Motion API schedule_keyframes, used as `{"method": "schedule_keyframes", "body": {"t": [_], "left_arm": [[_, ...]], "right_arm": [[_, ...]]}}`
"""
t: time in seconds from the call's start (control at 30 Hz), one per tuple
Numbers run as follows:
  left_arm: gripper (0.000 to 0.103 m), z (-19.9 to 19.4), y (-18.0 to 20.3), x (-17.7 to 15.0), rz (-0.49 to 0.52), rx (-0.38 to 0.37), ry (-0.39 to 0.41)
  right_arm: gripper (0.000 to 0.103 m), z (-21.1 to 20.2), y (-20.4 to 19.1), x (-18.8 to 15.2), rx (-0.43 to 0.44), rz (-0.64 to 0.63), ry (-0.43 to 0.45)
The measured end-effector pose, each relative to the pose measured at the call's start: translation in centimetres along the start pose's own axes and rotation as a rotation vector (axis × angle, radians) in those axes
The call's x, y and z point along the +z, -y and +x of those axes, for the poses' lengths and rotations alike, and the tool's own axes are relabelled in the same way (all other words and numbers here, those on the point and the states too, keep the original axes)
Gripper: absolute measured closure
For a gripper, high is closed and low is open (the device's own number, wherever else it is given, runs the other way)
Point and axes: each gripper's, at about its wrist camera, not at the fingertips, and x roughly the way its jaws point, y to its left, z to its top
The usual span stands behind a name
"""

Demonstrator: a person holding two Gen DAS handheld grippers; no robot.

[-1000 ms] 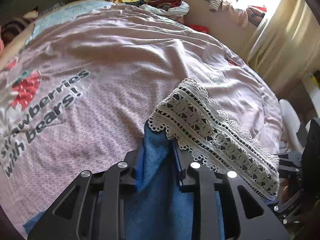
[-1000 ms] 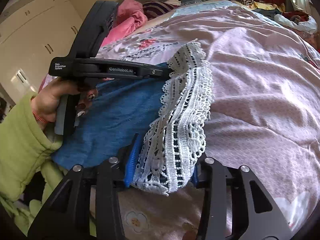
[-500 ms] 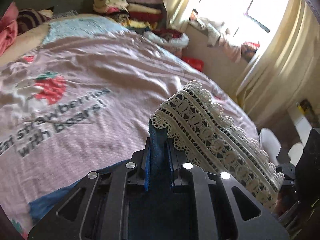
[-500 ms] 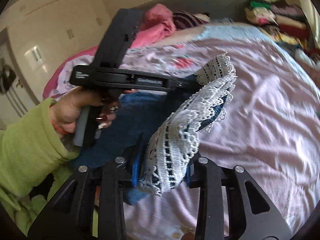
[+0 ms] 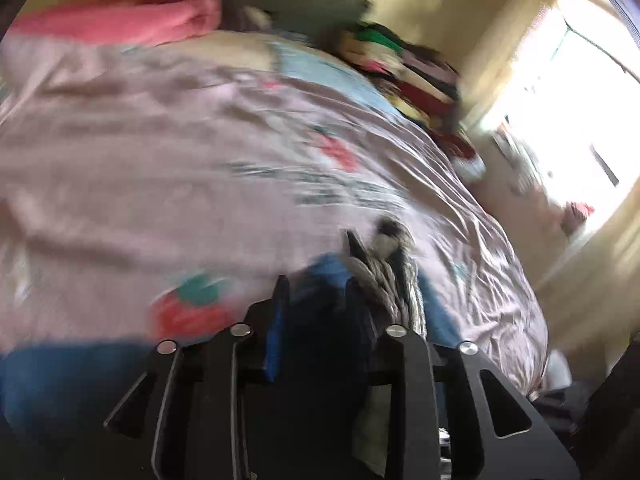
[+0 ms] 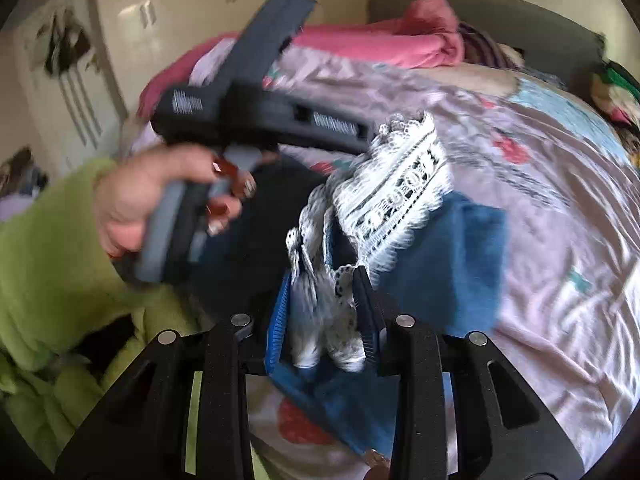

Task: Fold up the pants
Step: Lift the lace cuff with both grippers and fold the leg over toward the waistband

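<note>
The pants (image 6: 452, 264) are blue with a white lace hem (image 6: 400, 184) and hang above the pink bedspread (image 6: 540, 160). My right gripper (image 6: 324, 284) is shut on a bunched end of the lace. A hand (image 6: 132, 208) holds the left gripper (image 6: 368, 140), whose tip sits at the raised far end of the lace. In the blurred left wrist view, my left gripper (image 5: 314, 292) has its jaws opening. Dark blue cloth (image 5: 324, 268) still lies between them, and they stand too wide to pinch it. Lace (image 5: 384, 276) is bunched against its right finger.
The bedspread (image 5: 160, 160) with a strawberry print covers the bed. A pink blanket (image 5: 132, 20) lies at its head, and a stack of folded clothes (image 5: 408, 68) stands near the bright window (image 5: 580, 100). A green sleeve (image 6: 48, 248) and white wardrobe doors (image 6: 80, 80) are on the left.
Both grippers swung sideways across the bed with the pants and rolled. The left jaws tightened on the cloth and now stand wider. The lace hem has bunched up between the two grippers.
</note>
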Motion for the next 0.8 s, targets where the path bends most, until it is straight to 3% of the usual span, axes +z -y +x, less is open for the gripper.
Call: {"method": "schedule_keyframes", "body": {"t": [0.07,0.17,0.2,0.3,0.5,0.53,0.57,0.8], "left_arm": [[0.064,-2.0,-2.1,-0.7,-0.061,-0.003,0.03],[0.063,-4.0,-3.7,-1.9,-0.11,-0.013,0.063],[0.063,-4.3,-4.1,-2.1,-0.122,-0.021,0.067],[0.05,-4.6,-3.8,-2.3,-0.138,-0.056,0.065],[0.045,-3.6,-2.4,-2.2,-0.097,-0.108,0.028],[0.037,-3.2,-2.1,-2.0,-0.09,-0.104,0.015],[0.036,-2.7,-1.8,-1.7,-0.082,-0.098,0.0],[0.035,0.9,-0.7,-0.4,-0.052,-0.05,-0.1]], "right_arm": [[0.078,1.1,-1.8,0.2,0.024,-0.045,-0.026],[0.078,1.9,-4.4,0.0,0.06,-0.11,-0.057],[0.075,1.7,-4.9,0.0,0.074,-0.126,-0.057],[0.066,0.2,-5.7,-0.1,0.092,-0.143,-0.028],[0.059,-3.1,-4.0,-1.3,-0.008,-0.115,0.015],[0.059,-2.9,-3.9,-1.7,-0.016,-0.119,0.006],[0.059,-2.8,-4.0,-2.1,-0.026,-0.127,-0.008],[0.058,-1.9,-5.0,-2.4,-0.099,-0.191,0.013]]}}
